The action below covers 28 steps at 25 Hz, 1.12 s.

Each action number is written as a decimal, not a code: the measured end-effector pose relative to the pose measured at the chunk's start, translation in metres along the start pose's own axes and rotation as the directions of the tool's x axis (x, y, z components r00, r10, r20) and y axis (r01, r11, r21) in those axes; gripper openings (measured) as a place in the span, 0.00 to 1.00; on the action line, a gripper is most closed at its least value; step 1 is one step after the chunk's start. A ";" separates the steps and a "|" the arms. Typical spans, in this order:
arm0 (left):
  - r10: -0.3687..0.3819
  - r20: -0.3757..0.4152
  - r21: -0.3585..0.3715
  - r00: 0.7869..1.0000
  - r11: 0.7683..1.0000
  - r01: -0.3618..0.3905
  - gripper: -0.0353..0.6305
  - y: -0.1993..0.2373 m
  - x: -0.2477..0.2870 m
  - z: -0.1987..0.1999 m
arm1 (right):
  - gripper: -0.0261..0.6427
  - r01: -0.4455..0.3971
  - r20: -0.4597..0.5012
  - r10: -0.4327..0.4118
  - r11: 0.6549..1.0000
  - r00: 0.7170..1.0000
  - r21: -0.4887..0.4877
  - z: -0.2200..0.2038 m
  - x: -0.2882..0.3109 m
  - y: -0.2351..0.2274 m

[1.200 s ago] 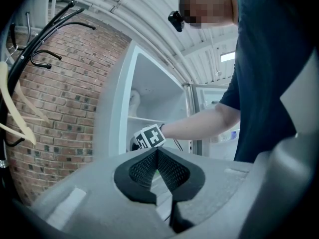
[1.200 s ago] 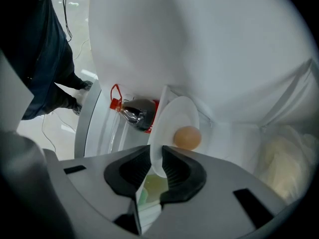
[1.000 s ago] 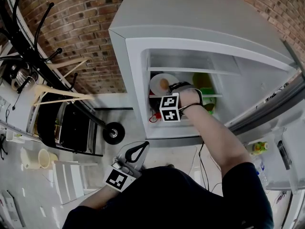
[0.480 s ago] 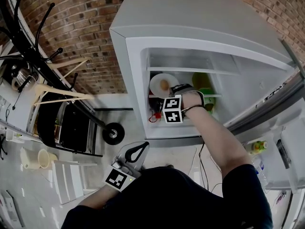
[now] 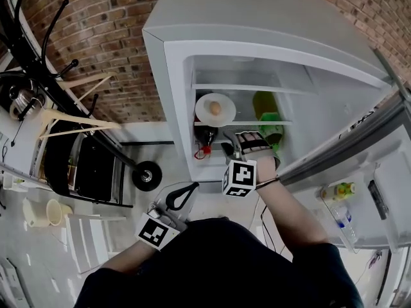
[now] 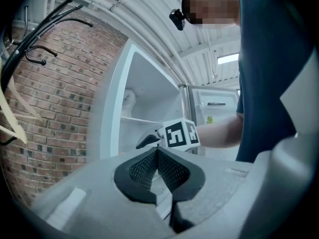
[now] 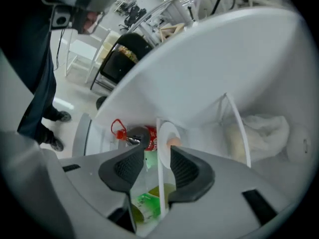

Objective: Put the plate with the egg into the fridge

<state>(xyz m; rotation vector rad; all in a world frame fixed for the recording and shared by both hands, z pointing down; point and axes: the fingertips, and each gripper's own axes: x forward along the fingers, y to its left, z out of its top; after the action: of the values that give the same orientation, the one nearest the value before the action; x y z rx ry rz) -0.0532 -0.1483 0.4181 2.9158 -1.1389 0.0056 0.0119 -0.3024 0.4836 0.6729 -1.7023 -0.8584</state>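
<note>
Step in hand: release after placement. The plate (image 5: 204,101) lay on the middle shelf (image 5: 247,122) of the fridge (image 5: 257,18), at the left, with the egg (image 5: 216,108) on it.

Right hand-held gripper (image 7: 155,153): jaws apart, having just been opening, with nothing between the pads. It stood in front of the opening, pointing at the shelf edge.

Left hand-held gripper (image 6: 157,154): jaws together, empty, held near the person's body and well apart from the fridge.

Judgement: the deposit looks complete. The next move calls for keeping the right hand-held gripper clear of the shelf edge, then swinging the open door (image 5: 392,172) closed.

Count:
- plate: one
- egg: one
- red bottle (image 5: 204,135) under the shelf: one
- green containers at the right: number unclear
</note>
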 end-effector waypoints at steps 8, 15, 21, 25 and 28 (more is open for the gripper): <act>-0.035 0.006 -0.015 0.999 0.999 0.035 0.06 -0.003 0.009 0.001 | 0.14 -0.119 0.304 -0.060 0.835 0.951 0.537 0.032 -0.076 0.016; -0.072 0.012 -0.008 0.997 0.997 0.072 0.06 -0.011 0.018 0.005 | 0.06 -0.347 0.490 -0.134 0.550 0.862 0.760 0.043 -0.115 0.025; -0.094 0.016 0.010 0.995 0.996 0.094 0.06 -0.019 0.022 0.008 | 0.06 -0.385 0.569 -0.214 0.548 0.794 0.743 0.055 -0.144 0.018; -0.101 0.007 0.010 0.995 0.995 0.101 0.06 -0.022 0.023 0.005 | 0.06 -0.391 0.562 -0.222 0.519 0.797 0.760 0.054 -0.136 0.040; -0.098 0.001 0.010 0.995 0.995 0.098 0.06 -0.021 0.022 0.004 | 0.05 -0.389 0.559 -0.247 0.502 0.791 0.772 0.050 -0.137 0.037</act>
<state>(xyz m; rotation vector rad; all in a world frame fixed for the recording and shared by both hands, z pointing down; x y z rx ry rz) -0.0228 -0.1479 0.4139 2.9773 -0.9978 0.0075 0.0009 -0.1631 0.4287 1.0330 -2.8068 -0.0052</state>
